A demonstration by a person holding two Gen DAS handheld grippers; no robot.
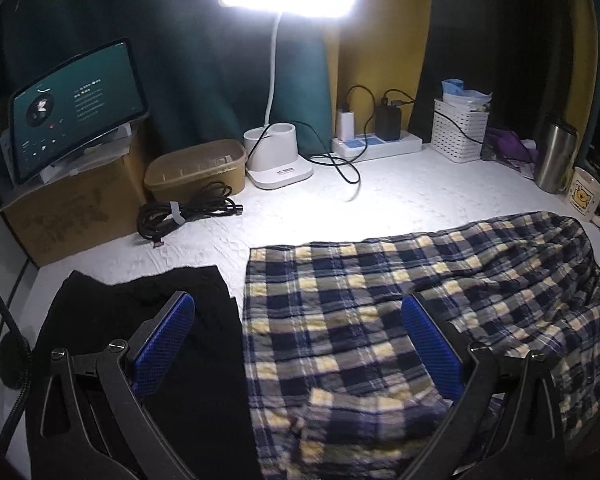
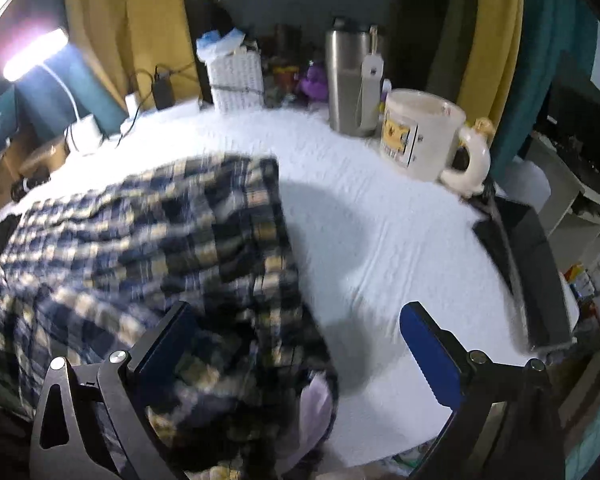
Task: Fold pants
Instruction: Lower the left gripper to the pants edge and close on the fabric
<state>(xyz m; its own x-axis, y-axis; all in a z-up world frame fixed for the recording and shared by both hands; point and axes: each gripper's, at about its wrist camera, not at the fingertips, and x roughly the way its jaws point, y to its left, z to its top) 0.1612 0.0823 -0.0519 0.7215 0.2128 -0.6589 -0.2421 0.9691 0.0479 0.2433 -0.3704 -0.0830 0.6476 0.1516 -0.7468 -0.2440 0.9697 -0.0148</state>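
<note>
Two grippers spread wide, gripping nothing, over the plaid pants (image 1: 400, 312).
Your left gripper (image 1: 298, 340) has the folded pants between its pads; from your right gripper (image 2: 296, 344), they lie toward nine o'clock on the white table (image 2: 380, 216).

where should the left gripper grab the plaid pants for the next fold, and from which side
Probably the left edge of the blue-and-yellow plaid flannel pants, where it lies straight and flat beside the black folded garment. Come down from above with the open left gripper, one pad under the edge; the bunched right end gives no clean line.
</note>
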